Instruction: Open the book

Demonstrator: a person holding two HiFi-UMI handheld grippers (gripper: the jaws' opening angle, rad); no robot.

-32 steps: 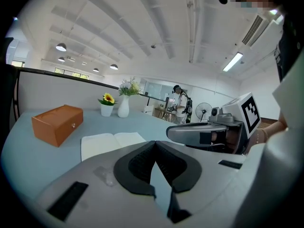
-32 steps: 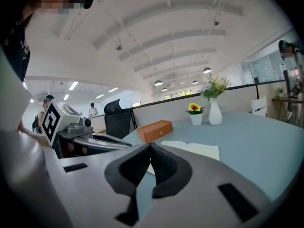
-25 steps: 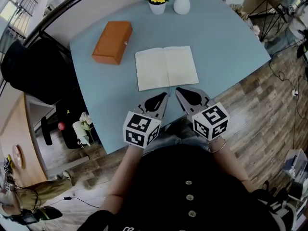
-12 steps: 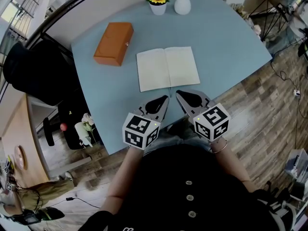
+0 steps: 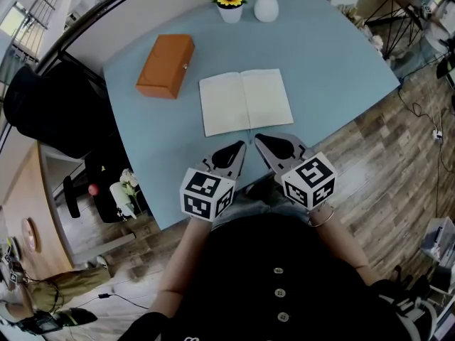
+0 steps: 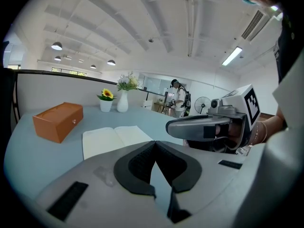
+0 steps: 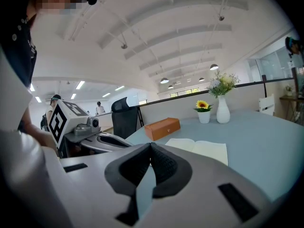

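Both the left gripper [image 5: 241,145] and the right gripper [image 5: 259,138] are holding their jaws pressed together, empty; the book [image 5: 245,99] is lying open just beyond their tips, apparently untouched.

- An open-plan office: a long white ceiling with round lamps [image 6: 57,45] and strip lights [image 6: 232,56].
- A black office chair [image 7: 124,115] stands beside the blue tabletop [image 5: 334,62].
- A person [image 6: 179,96] and a fan [image 6: 203,104] stand far behind.
- The floor [image 5: 384,162] is wood-look, with another desk [image 5: 21,212] alongside.
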